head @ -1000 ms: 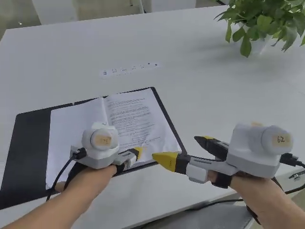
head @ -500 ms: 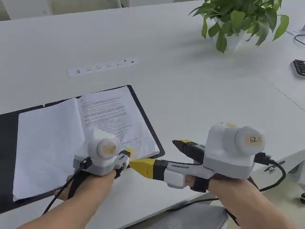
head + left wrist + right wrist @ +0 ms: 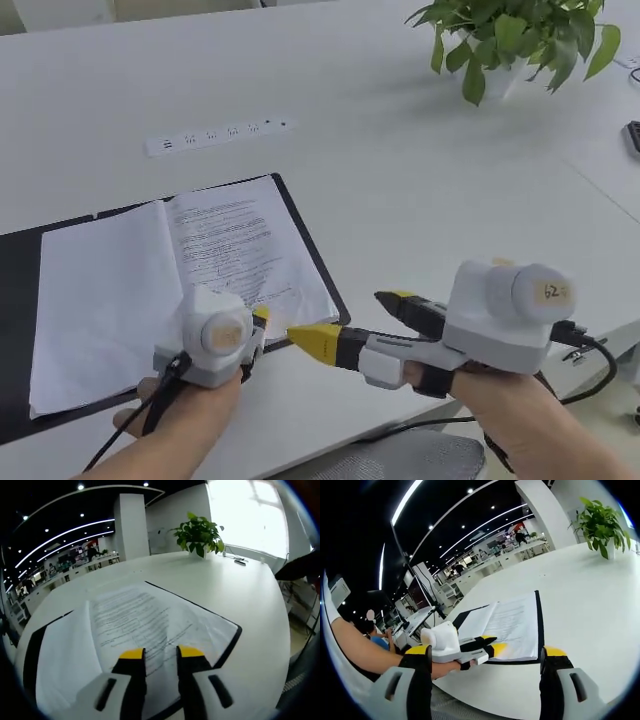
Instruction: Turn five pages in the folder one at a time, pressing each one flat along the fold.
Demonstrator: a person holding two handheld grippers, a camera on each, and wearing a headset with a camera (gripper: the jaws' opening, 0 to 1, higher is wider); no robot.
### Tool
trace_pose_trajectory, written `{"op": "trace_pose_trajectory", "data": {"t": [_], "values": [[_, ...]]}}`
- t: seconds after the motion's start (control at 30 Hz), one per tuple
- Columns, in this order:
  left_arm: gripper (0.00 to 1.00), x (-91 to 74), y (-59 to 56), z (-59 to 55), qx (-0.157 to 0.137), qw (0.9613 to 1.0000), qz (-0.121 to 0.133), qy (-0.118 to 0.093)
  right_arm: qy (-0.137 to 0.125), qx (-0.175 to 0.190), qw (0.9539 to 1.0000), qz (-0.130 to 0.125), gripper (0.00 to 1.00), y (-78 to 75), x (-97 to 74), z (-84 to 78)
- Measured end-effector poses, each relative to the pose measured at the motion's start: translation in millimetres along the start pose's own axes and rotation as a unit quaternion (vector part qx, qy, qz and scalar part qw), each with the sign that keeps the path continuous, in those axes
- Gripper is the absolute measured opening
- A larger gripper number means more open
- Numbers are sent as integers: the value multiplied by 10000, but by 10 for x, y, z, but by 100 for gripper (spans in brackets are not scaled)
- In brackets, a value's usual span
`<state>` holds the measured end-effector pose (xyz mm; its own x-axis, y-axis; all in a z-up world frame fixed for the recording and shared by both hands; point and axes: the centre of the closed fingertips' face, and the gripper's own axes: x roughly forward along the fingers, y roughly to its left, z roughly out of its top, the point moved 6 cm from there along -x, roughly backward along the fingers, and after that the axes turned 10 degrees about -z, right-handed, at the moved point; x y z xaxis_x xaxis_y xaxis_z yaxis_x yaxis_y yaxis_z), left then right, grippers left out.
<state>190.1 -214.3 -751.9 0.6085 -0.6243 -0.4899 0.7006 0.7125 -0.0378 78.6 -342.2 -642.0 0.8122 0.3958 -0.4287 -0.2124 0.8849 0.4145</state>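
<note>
The open folder has a black cover and lies on the white table, with a blank white page on the left and a printed page on the right. My left gripper hovers over the near edge of the printed page. Its jaws stand only slightly apart and hold nothing. My right gripper is just right of the folder's near right corner, wide open and empty. The right gripper view looks across at the left gripper and the folder.
A potted plant stands at the far right of the table. A white power strip lies beyond the folder. A dark object sits at the right edge. The table's front edge runs just under my hands.
The head view has shifted. My left gripper has drawn back a little from the page toward its near edge. The right gripper stays wide open beside it.
</note>
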Motion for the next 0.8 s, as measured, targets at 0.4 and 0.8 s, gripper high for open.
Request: {"op": "trace_pose_trajectory", "data": {"t": [0.4, 0.8], "values": [[0, 11, 13, 18, -560, 9983, -145, -82, 183, 10, 9998, 3, 88, -47, 102, -65], [0, 5, 64, 19, -1676, 9850, -353, -194, 508, 122, 9986, 58, 75, -215, 517, -119]]}}
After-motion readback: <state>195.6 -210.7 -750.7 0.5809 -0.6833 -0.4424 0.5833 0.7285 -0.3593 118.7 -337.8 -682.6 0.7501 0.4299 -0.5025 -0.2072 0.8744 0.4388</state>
